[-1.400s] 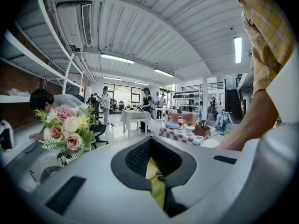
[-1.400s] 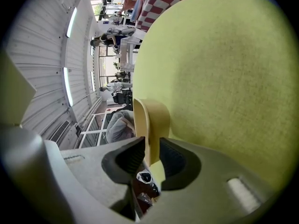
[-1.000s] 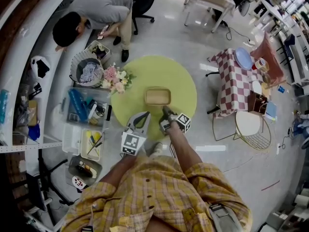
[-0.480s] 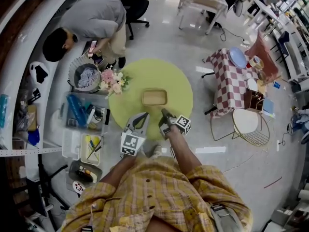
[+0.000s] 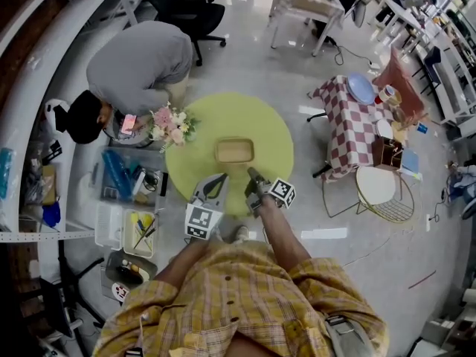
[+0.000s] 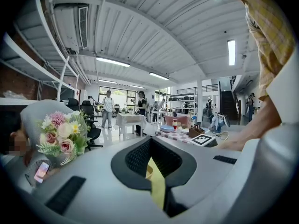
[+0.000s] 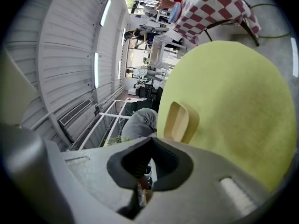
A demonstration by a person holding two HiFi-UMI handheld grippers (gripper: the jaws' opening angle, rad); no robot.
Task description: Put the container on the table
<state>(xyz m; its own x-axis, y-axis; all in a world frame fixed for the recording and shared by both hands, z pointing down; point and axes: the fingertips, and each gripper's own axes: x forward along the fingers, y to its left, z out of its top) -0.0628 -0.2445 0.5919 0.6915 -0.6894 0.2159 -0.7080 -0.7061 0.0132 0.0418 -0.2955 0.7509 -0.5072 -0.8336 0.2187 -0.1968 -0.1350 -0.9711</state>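
Observation:
A tan rectangular container [image 5: 234, 152] sits empty near the middle of the round yellow-green table [image 5: 275, 136]. My left gripper [image 5: 220, 178] and right gripper [image 5: 251, 173] hover side by side over the table's near edge, short of the container, both shut with nothing in them. In the right gripper view the container [image 7: 180, 121] lies on the table [image 7: 233, 106] just beyond the shut right gripper [image 7: 150, 142]. The left gripper [image 6: 150, 143] shows its jaws together, with only a sliver of the table top visible between them.
A person in grey [image 5: 137, 64] bends over at the table's left, beside a bunch of flowers [image 5: 172, 123]. Bins of tools [image 5: 130, 173] line the floor at left. A checkered table [image 5: 355, 121] and a wire chair [image 5: 383, 195] stand at right.
The person in grey has bent lower and shifted toward the flowers. The container stays on the table, and both grippers have barely moved.

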